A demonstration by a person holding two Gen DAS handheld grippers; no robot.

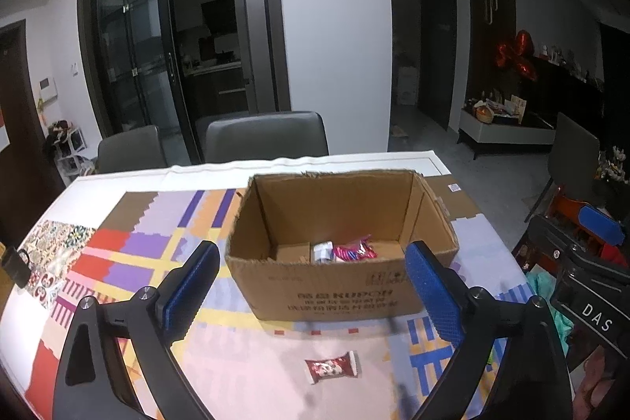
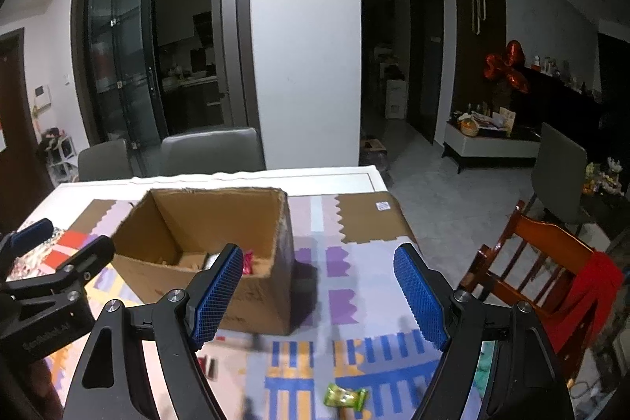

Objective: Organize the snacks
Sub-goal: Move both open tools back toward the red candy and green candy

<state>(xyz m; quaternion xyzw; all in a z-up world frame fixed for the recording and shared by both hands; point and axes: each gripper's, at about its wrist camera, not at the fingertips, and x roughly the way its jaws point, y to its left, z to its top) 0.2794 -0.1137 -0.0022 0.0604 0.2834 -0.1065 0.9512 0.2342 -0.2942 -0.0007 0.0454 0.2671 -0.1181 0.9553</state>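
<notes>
An open cardboard box [image 1: 342, 286] [image 2: 244, 302] stands on the patterned tablecloth. Inside it lie a pink wrapped snack [image 1: 354, 251] and a small white packet [image 1: 323, 251]. A red-and-white wrapped candy [image 1: 332, 367] lies on the cloth in front of the box, below my left gripper [image 1: 315, 286], which is open with nothing between its blue pads. My right gripper [image 2: 319, 298] is open and empty too, right of the box; a green wrapped candy [image 2: 345, 396] lies on the cloth beneath it. Another dark-red wrapper [image 2: 208, 367] shows partly behind its left finger.
Grey chairs [image 1: 265, 138] stand at the table's far side. A wooden chair [image 2: 543, 270] with a red cloth is at the right, off the table's edge. The other gripper appears at each view's side: the right [image 1: 582, 262], the left [image 2: 51, 282]. A black padlock [image 1: 15, 264] lies far left.
</notes>
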